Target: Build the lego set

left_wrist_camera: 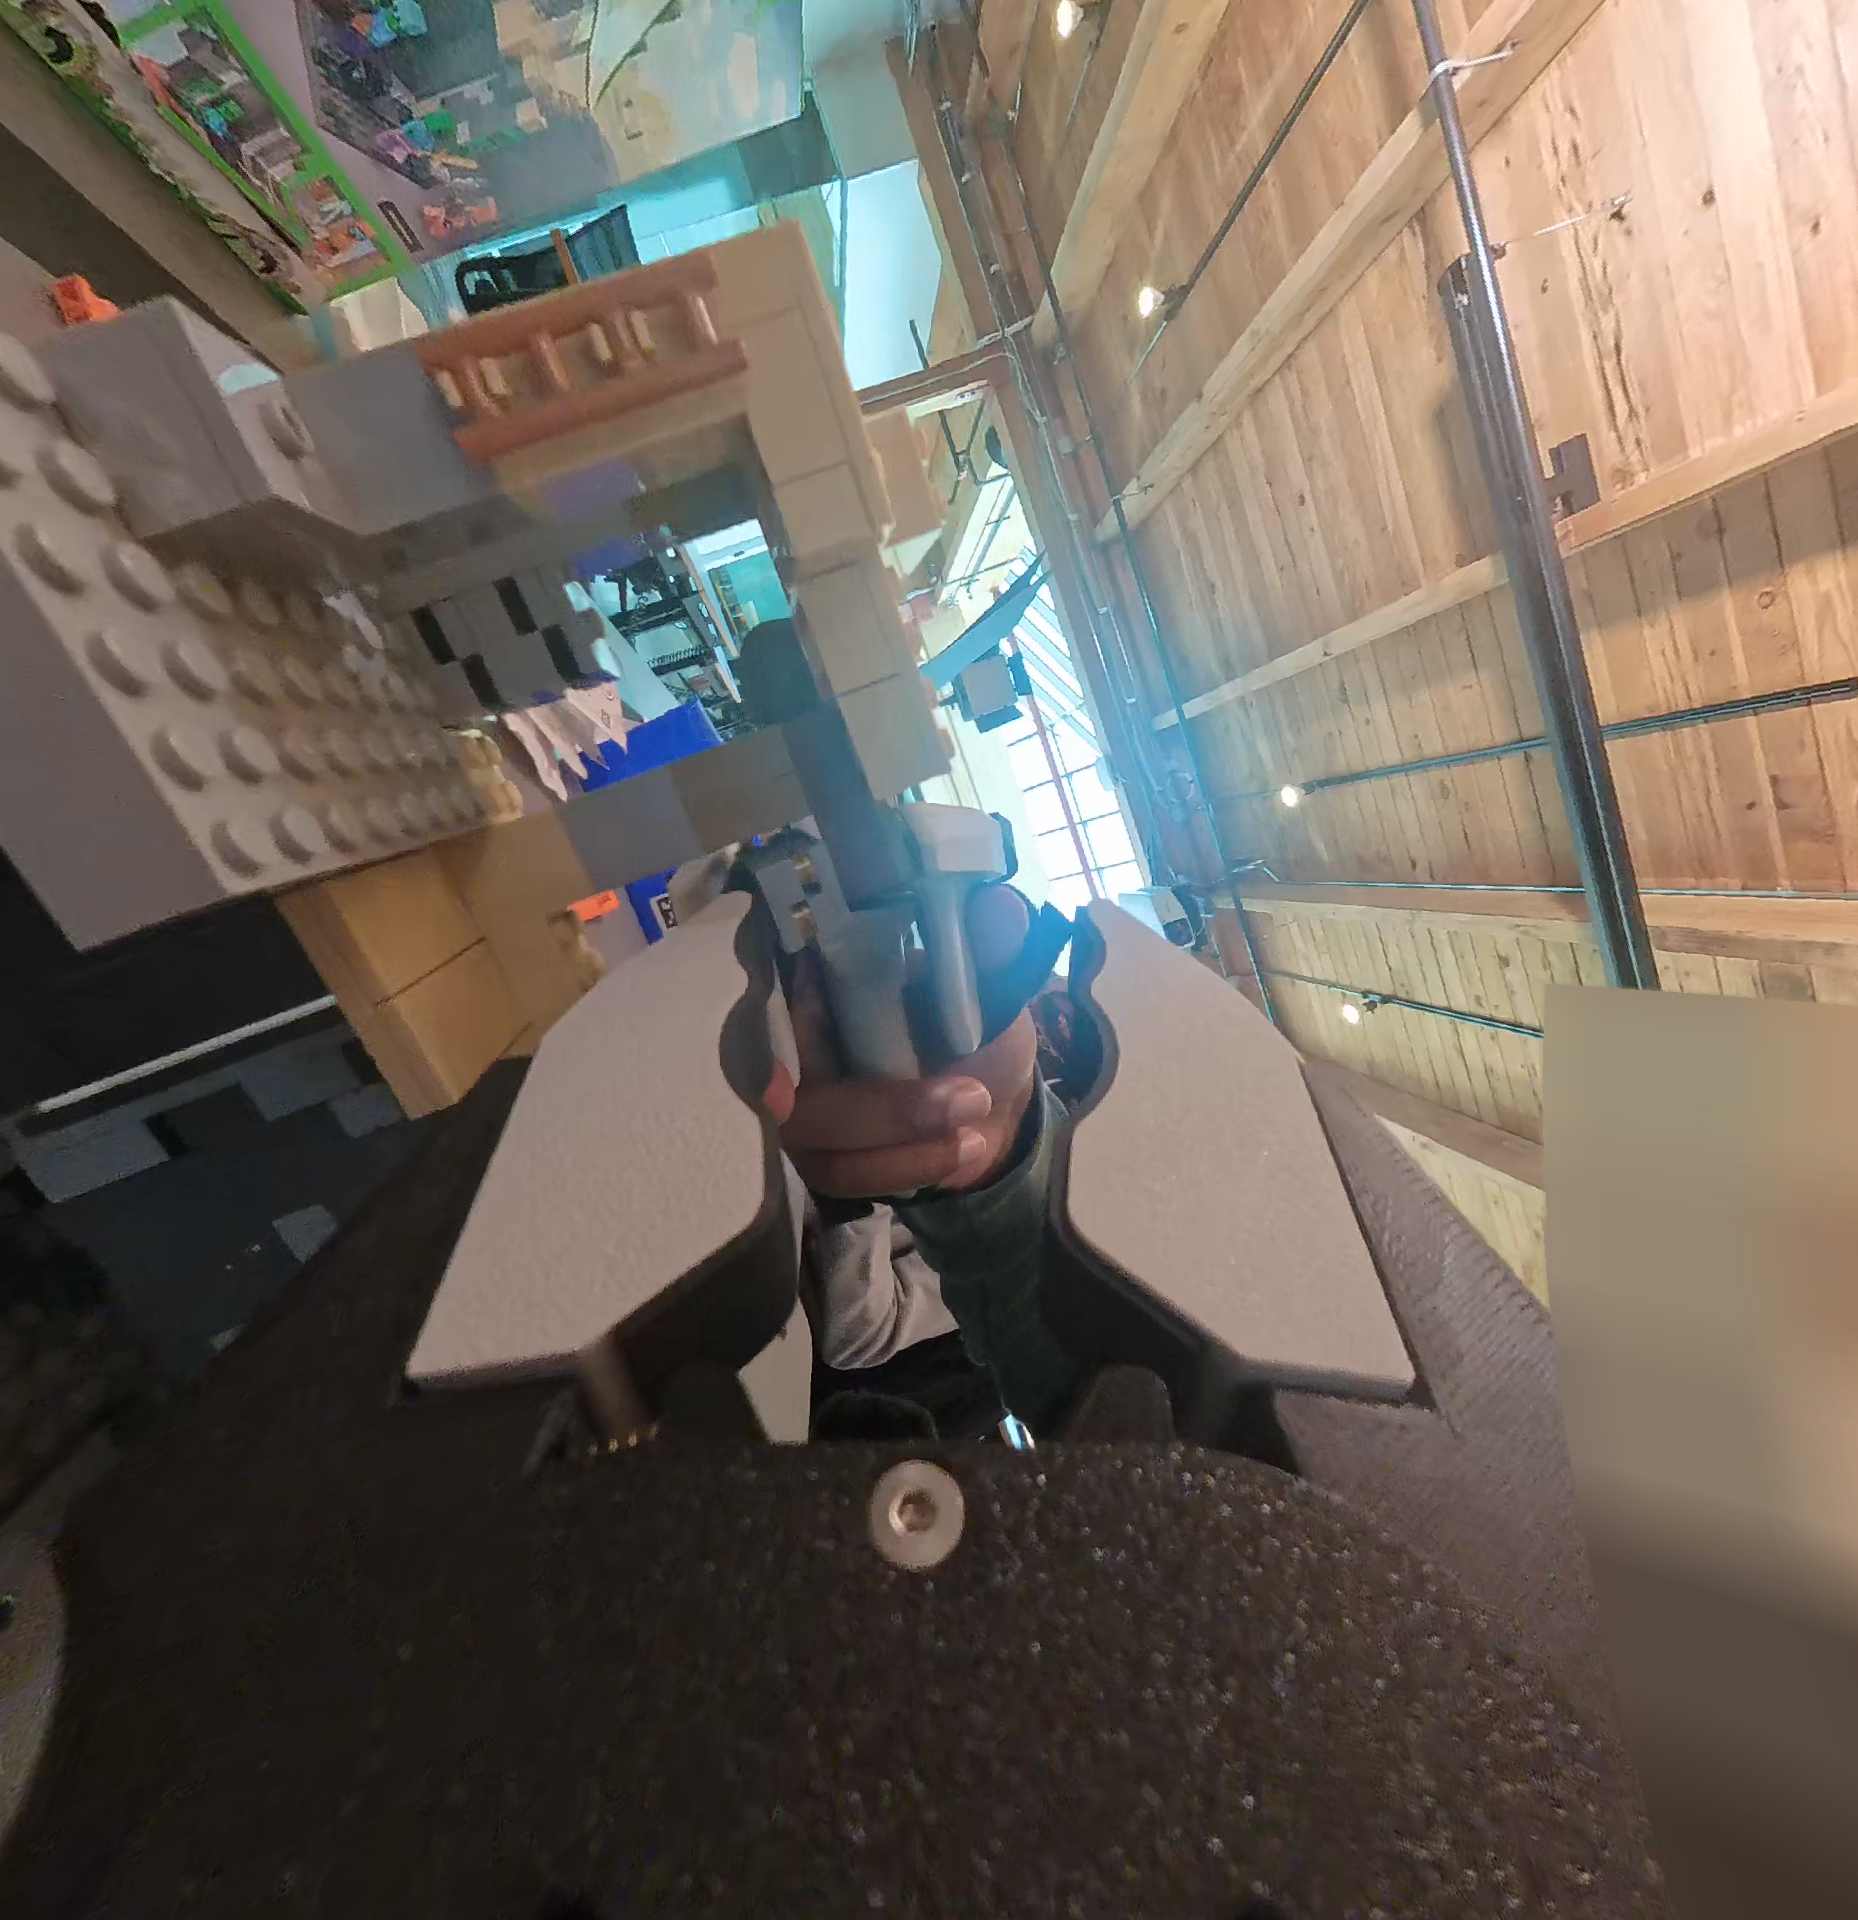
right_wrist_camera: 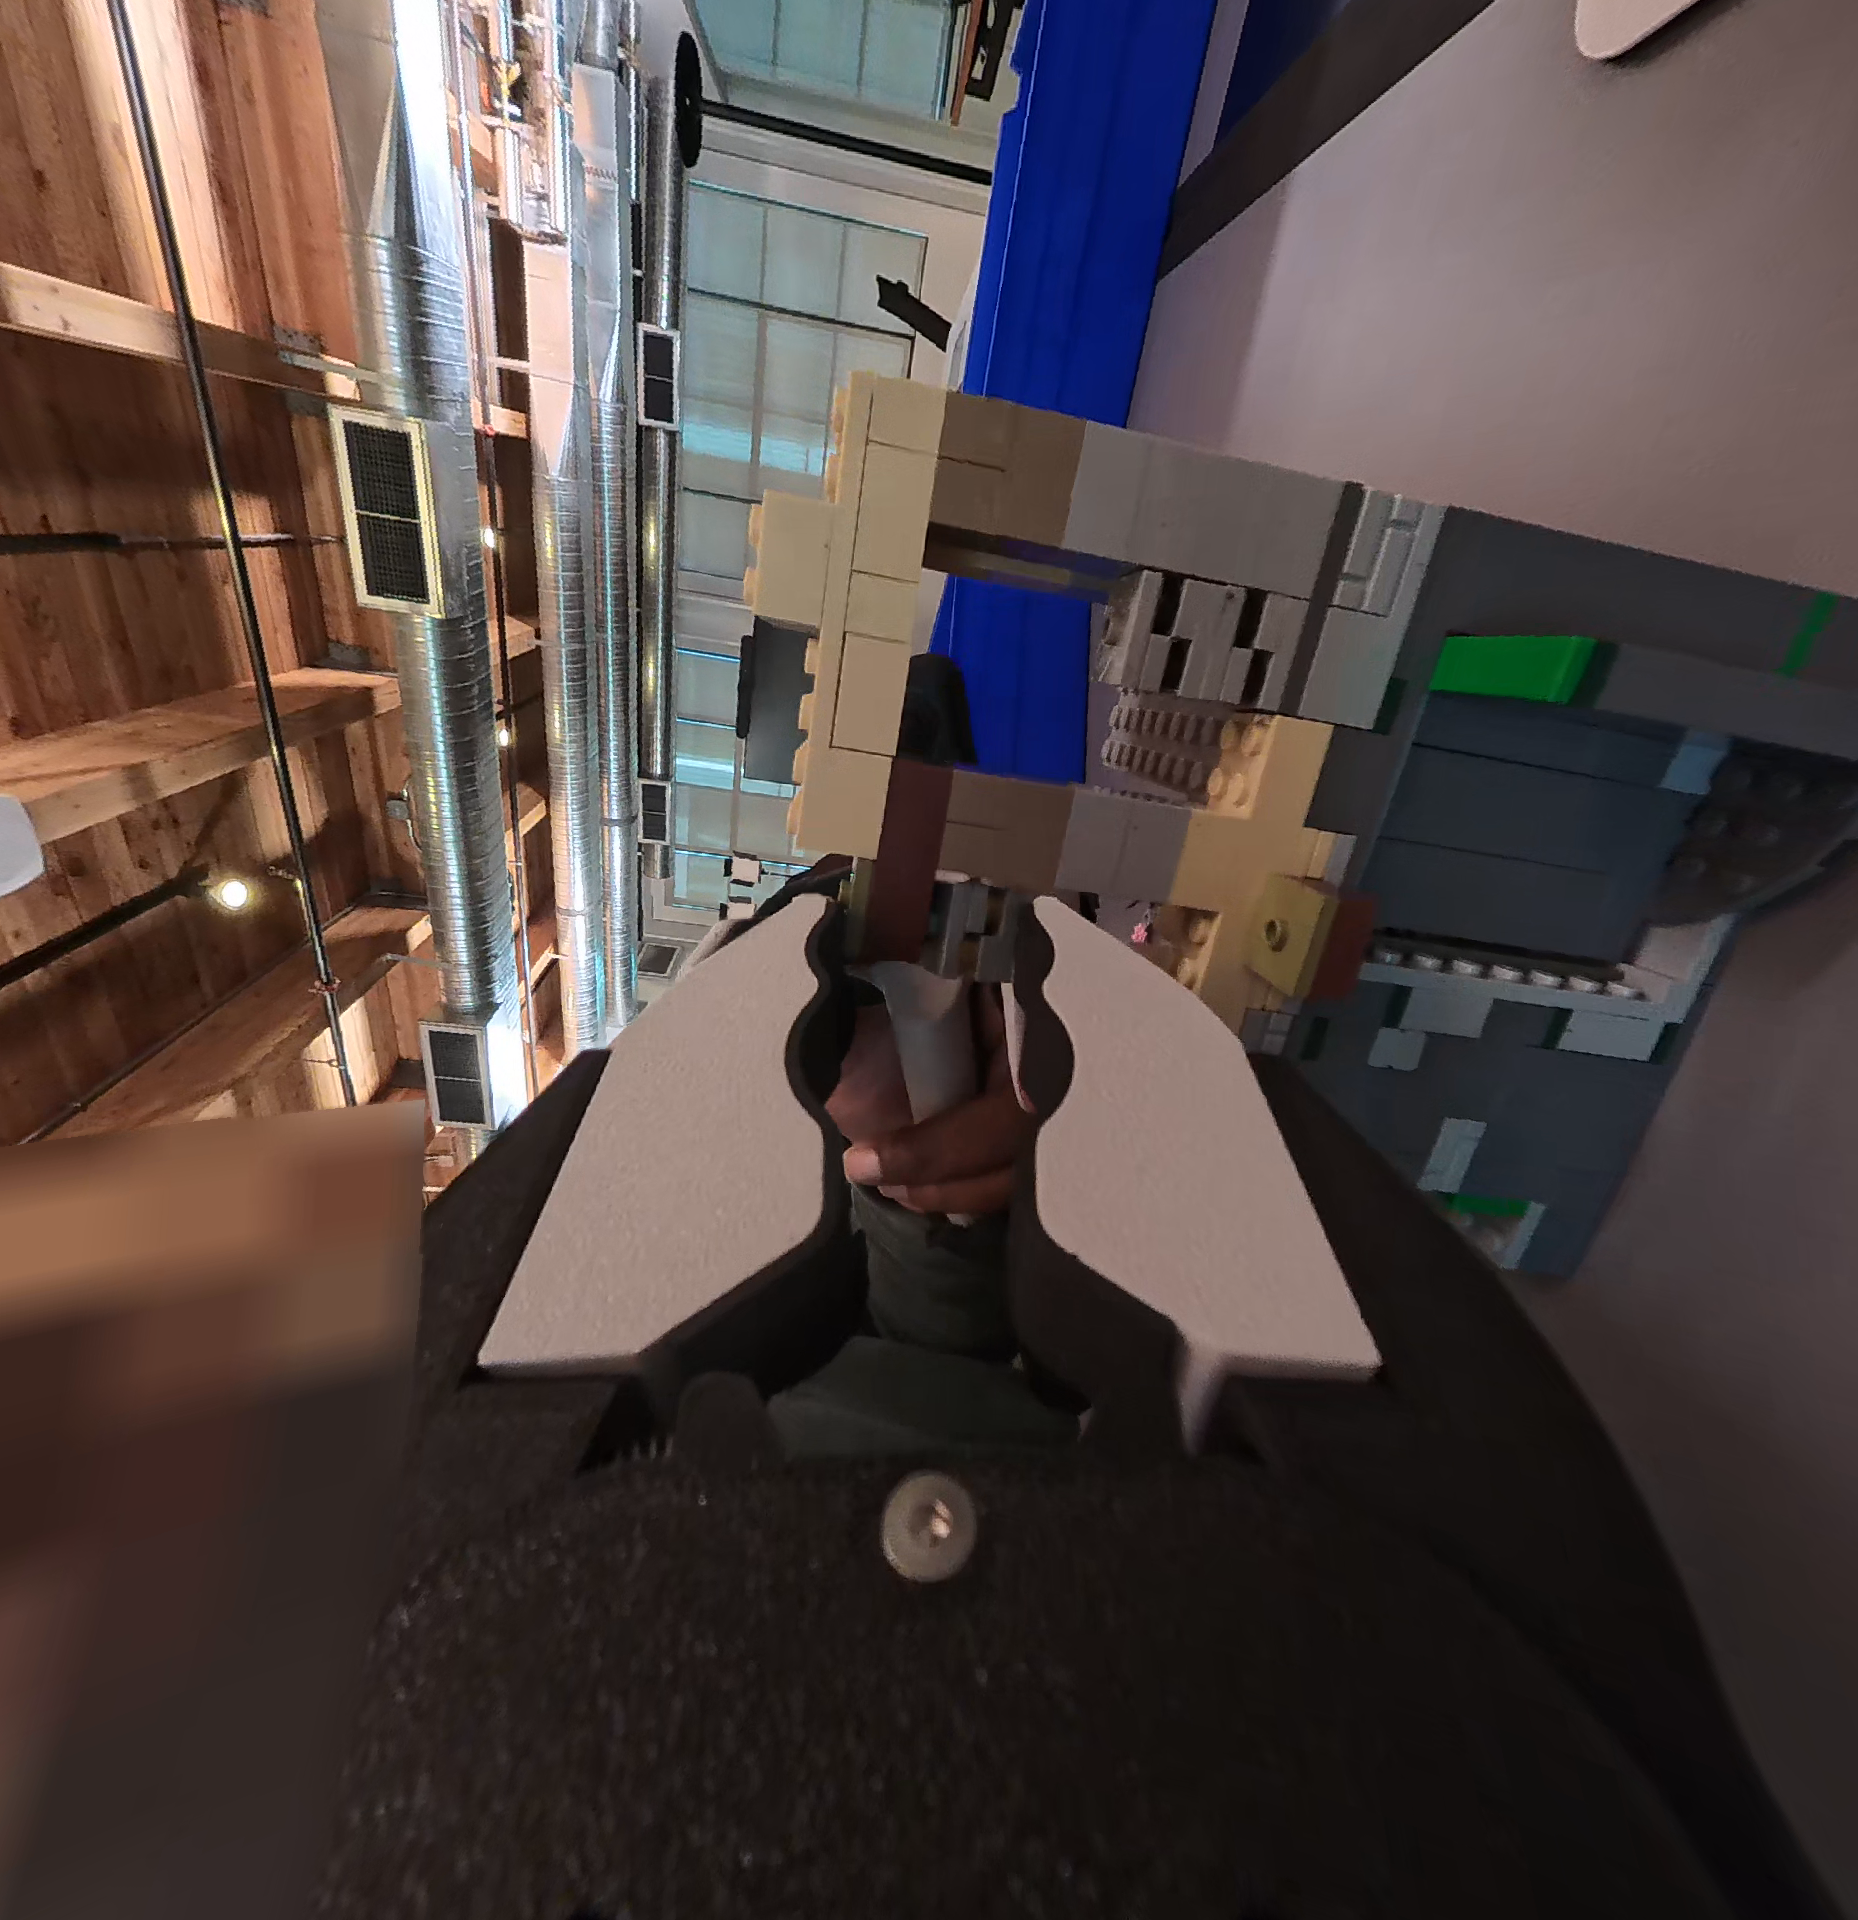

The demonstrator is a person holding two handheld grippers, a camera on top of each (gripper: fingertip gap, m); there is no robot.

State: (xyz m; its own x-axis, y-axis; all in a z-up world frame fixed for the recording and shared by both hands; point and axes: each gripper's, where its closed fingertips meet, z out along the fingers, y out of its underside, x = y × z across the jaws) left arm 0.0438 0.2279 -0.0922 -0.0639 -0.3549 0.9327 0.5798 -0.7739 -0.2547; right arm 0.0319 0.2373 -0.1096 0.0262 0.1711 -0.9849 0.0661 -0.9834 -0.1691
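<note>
Right wrist view: both hand-held grippers (right_wrist_camera: 930, 935) pinch small pieces against the tan-and-grey brick lego building (right_wrist_camera: 1008, 623); pressing home comes next.

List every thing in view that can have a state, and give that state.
Lego build: partly built, tan frame attached.
Left gripper: jaws apart; grip unclear.
Right gripper: jaws flanking the brown bar; contact unclear.
Ceiling light: on.
</note>
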